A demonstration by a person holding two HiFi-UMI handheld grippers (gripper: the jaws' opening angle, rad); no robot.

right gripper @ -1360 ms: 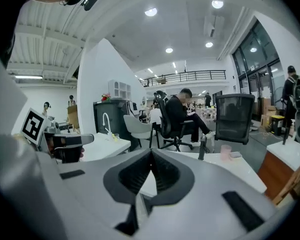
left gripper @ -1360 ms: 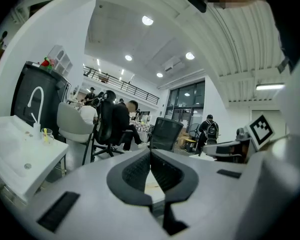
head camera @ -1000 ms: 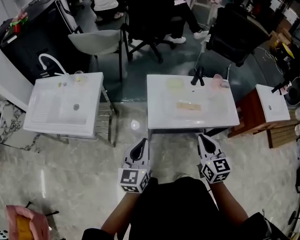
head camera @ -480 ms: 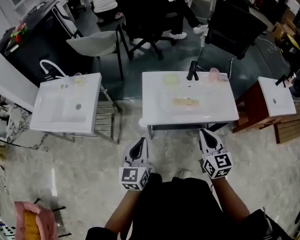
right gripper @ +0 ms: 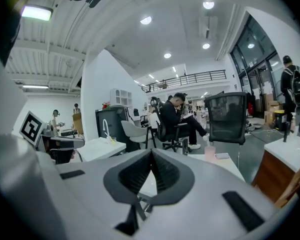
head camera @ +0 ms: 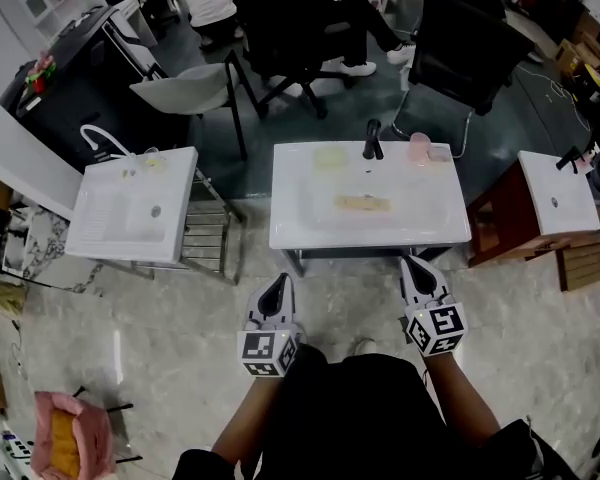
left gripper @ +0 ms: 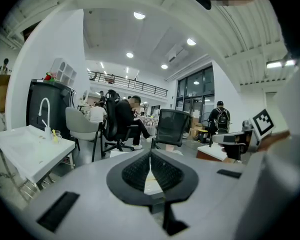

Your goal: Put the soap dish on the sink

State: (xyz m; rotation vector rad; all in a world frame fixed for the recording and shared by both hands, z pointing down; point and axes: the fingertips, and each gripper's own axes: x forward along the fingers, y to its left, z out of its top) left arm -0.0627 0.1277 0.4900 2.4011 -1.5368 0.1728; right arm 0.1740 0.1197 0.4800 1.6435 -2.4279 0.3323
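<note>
Head view: left gripper [head camera: 278, 282] and right gripper [head camera: 417, 267] are held side by side just short of the front edge of the middle sink [head camera: 440, 226], both pointed at it, neither over it. Left gripper view: jaws pressed together, nothing between them. Right gripper view: same, pads closed on each other, nothing carried. The soap dish is not made out for certain at this size. The likeliest candidate is a tan oblong item [head camera: 362, 203] lying in the basin of the middle sink, in front of the black faucet [head camera: 372, 140]. A pale yellowish flat item [head camera: 330, 156] on the back rim left of the faucet could also be it, and a pink cup [head camera: 418, 146] stands to the faucet's right. Either candidate is already on that sink. Two more sinks are seen, a left sink [head camera: 180, 218] and a right sink [head camera: 570, 208], well apart from the grippers, with no dish-like item told on them. Step is judged ambiguous: closed, empty grippers short of the rim fit a dish waiting to be picked from the basin as well as a dish already set down there. If a pick is due, jaws would need opening and the reach carried over the front rim and down into the basin.
</note>
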